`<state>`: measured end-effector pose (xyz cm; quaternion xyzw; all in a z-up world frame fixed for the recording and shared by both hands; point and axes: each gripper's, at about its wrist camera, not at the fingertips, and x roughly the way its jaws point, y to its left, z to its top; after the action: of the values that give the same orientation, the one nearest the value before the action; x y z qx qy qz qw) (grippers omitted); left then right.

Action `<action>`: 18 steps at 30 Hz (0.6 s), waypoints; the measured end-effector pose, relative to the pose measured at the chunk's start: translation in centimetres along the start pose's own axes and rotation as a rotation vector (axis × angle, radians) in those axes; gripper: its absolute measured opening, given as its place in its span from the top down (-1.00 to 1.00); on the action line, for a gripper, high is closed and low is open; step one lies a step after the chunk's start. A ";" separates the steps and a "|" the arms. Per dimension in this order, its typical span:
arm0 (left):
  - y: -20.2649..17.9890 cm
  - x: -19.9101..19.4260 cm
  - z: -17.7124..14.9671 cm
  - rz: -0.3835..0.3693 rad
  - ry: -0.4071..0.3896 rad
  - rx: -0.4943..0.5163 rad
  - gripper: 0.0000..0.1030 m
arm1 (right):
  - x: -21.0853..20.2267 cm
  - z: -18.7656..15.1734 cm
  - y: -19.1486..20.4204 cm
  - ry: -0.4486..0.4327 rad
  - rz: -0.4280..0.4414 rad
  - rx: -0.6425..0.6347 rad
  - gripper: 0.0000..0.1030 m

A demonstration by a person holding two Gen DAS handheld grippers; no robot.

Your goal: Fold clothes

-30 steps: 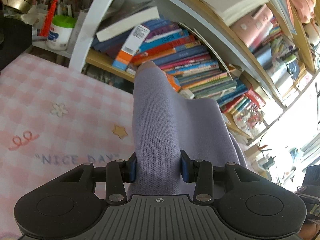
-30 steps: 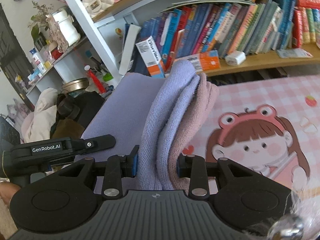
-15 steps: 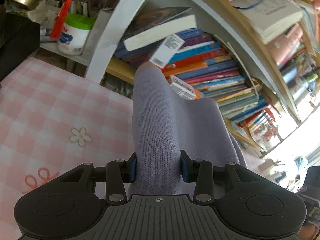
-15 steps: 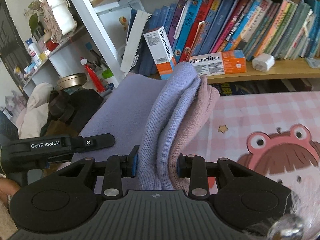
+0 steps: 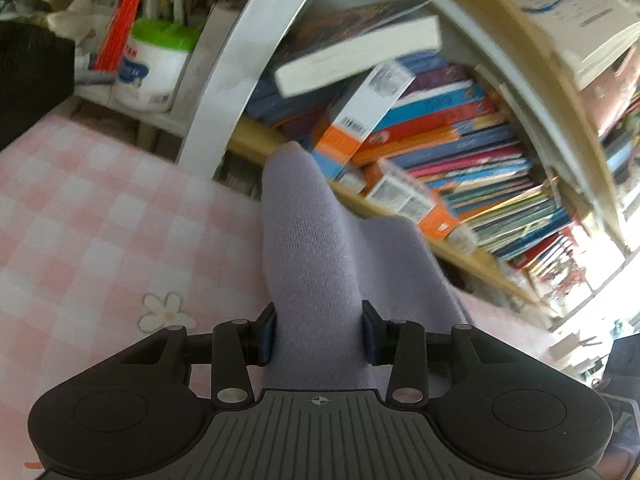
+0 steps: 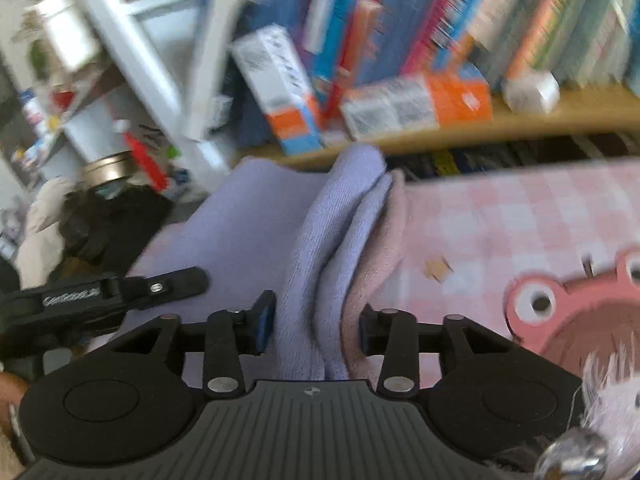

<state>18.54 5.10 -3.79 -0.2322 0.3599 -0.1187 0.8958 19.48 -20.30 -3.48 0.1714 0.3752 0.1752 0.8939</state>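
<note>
Lavender knit garment (image 5: pixel 312 264) fills the middle of the left wrist view. It runs from between the left tongs (image 5: pixel 318 336) up toward 12 o'clock. Both blue pads touch the fabric at its sides, so the left tongs are clenched on a bunched edge of the garment. To 9 o'clock lies the pink checked cloth (image 5: pixel 100 220) with a small flower print, which covers the table. From 12 to 3 o'clock stands a bookshelf (image 5: pixel 440 148) full of coloured books. The grip on the edge probably serves to carry this side of the garment over and lay it down for a fold.

In the right wrist view, the same garment (image 6: pixel 320 264) passes between the right tongs (image 6: pixel 316 326), with a pink inner layer (image 6: pixel 372 276) at its right side. These jaws are opening: the right pad seems to stand just apart from the cloth, though the fabric is still between them. This looks like the release after the edge was brought to its place. At 9 o'clock the other gripper's black body (image 6: pixel 120 294) is near, over the flat part of the garment. The checked cloth (image 6: pixel 500 224) with a cartoon figure lies at 3 o'clock.
</note>
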 end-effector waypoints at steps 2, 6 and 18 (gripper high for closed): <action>0.4 0.5 -0.2 0.016 0.017 -0.003 0.13 | 0.4 -0.5 -1.0 0.012 -0.013 0.060 0.03; 0.4 0.4 -0.3 0.032 0.016 0.013 0.04 | 0.4 -0.9 -2.0 0.014 -0.013 0.130 -0.18; -1.6 -4.2 0.0 0.130 -0.062 0.108 -0.10 | -4.5 -0.8 -0.4 -0.080 -0.152 0.087 -0.55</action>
<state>15.45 5.27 -0.50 -0.1634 0.3395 -0.0724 0.9235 16.00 -22.46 -1.43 0.1879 0.3585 0.0835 0.9106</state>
